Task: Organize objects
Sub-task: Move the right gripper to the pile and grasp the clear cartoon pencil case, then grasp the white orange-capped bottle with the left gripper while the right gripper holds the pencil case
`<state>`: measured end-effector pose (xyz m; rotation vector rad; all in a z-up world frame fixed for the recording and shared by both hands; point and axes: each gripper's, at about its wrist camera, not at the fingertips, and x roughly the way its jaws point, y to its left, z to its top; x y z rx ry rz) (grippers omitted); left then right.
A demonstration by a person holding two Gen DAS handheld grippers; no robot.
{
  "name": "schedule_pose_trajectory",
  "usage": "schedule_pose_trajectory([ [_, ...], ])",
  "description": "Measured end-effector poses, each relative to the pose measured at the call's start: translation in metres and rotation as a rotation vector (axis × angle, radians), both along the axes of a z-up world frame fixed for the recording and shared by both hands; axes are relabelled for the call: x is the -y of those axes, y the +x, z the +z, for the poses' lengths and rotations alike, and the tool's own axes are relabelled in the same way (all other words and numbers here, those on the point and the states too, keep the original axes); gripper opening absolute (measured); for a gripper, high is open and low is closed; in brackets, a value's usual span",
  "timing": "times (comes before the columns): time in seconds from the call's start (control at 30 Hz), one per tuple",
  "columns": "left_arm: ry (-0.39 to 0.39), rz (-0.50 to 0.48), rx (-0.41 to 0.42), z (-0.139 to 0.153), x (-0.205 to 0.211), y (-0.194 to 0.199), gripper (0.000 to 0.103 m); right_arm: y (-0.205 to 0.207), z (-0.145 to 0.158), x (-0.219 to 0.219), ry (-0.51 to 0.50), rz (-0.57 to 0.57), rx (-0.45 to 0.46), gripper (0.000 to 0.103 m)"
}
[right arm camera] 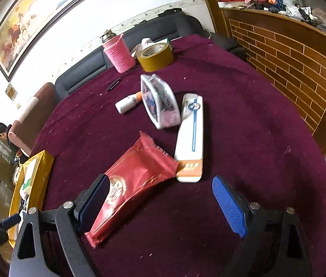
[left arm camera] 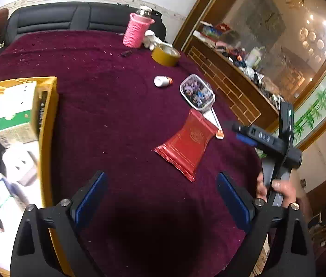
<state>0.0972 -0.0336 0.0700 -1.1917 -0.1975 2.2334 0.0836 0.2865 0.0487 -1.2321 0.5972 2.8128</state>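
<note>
A red snack packet (right arm camera: 133, 187) lies on the maroon tablecloth (right arm camera: 243, 120); it also shows in the left wrist view (left arm camera: 187, 143). My right gripper (right arm camera: 163, 207) is open around the packet's near end, its left pad beside the packet. My left gripper (left arm camera: 161, 203) is open and empty over bare cloth, next to the yellow box (left arm camera: 47, 124). A white and orange tube box (right arm camera: 191, 138), a clear lidded tub (right arm camera: 159, 101) and a small white bottle (right arm camera: 127, 102) lie beyond the packet. The right gripper's body (left arm camera: 276, 143) shows in the left wrist view.
A roll of brown tape (right arm camera: 156, 56) and a pink knitted bottle cover (right arm camera: 119, 54) stand at the table's far side. The yellow box holds several cartons (left arm camera: 16, 113). A black sofa (left arm camera: 70, 17) lies behind; a brick-patterned wooden counter (right arm camera: 290, 57) stands right.
</note>
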Motion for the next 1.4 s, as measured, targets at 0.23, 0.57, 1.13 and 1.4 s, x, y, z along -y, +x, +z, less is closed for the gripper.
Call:
schedule_pose_trajectory([
  [0.23, -0.084, 0.004, 0.061, -0.03, -0.022, -0.01, 0.094, -0.041, 0.011, -0.008, 0.078, 0.0, -0.02, 0.093],
  [0.57, -0.167, -0.009, 0.113, -0.062, -0.035, -0.017, 0.095, -0.107, 0.014, 0.002, 0.294, 0.012, -0.009, 0.093],
  [1.13, -0.31, -0.078, 0.017, -0.067, -0.056, -0.009, 0.103, -0.122, -0.014, -0.003, 0.132, 0.032, 0.019, 0.031],
  [1.4, -0.284, -0.103, -0.102, -0.013, -0.08, -0.076, 0.103, -0.091, -0.012, -0.018, -0.051, 0.043, -0.067, 0.031],
])
